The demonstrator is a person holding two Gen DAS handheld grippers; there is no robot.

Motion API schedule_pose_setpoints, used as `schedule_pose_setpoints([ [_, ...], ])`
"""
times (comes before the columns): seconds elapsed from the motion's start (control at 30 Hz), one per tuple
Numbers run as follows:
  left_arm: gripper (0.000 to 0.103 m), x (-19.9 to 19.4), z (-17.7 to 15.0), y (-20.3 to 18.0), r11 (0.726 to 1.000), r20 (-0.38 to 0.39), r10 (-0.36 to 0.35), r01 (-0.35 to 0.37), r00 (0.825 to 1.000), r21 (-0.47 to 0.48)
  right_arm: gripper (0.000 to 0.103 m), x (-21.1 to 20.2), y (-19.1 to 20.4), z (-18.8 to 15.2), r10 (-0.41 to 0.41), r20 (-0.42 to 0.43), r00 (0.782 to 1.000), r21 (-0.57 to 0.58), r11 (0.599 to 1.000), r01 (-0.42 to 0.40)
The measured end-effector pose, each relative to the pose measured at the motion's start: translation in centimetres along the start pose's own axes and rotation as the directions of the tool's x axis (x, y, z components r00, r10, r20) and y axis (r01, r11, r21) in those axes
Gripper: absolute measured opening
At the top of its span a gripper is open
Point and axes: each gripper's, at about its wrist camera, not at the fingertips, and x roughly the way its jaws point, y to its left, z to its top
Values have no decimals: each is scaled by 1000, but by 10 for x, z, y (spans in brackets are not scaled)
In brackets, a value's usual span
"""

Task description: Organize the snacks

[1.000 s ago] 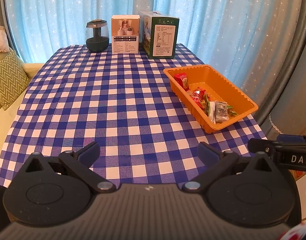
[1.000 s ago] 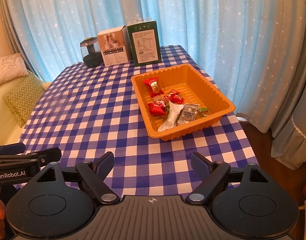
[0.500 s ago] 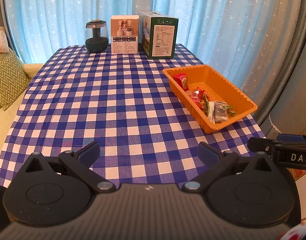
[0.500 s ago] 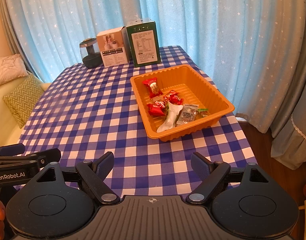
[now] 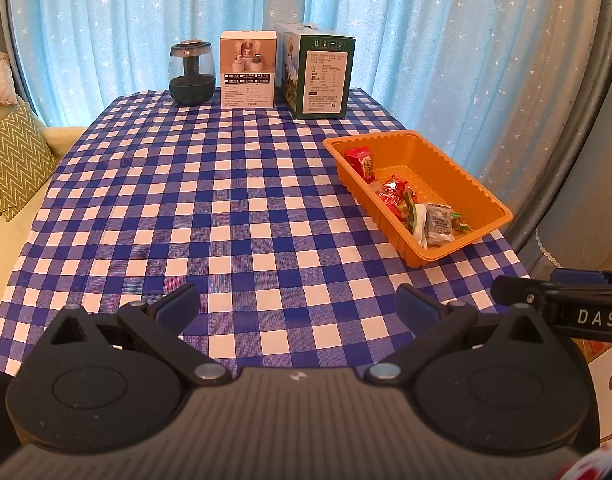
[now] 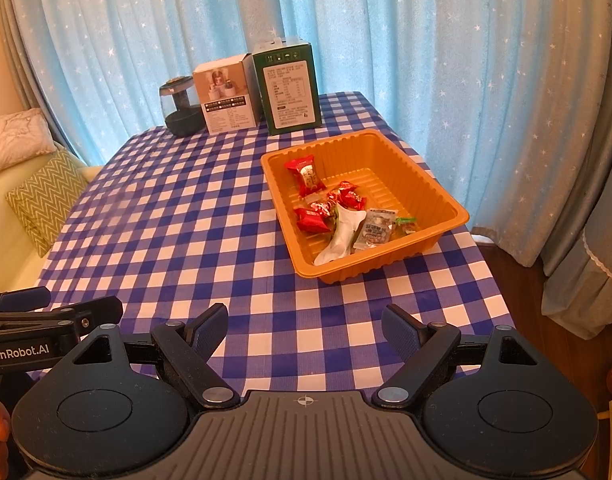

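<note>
both of my grippers, the left gripper and the right gripper, hang spread wide and empty at the near edge of the table, well short of the orange tray, since the snacks already lie gathered inside the tray.

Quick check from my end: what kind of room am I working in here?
Most likely a home living or dining room. A table under a blue checked tablecloth stands before star-print curtains, a sofa with cushions sits beside it, and an orange tray holds wrapped snacks.
</note>
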Motion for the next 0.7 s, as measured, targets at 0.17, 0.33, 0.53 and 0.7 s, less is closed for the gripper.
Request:
schedule_pose_setpoints([
  [0.17, 103, 0, 0, -2, 1000, -1, 2, -2, 1000, 1, 84, -1, 0, 0, 0, 1, 1000, 1, 1000, 0],
  [0.33, 103, 0, 0, -2, 1000, -1, 1, -1, 1000, -1, 84, 0, -1, 1, 0, 1, 1000, 1, 1000, 0],
  [0.53, 103, -1, 1, -2, 1000, -2, -1, 1, 1000, -1, 84, -1, -1, 1, 0, 1, 1000, 1, 1000, 0],
  [0.7, 103, 0, 0, -1, 1000, -2, -2, 2, 1000, -1, 84, 0, 0, 0, 0, 1, 1000, 1, 1000, 0],
])
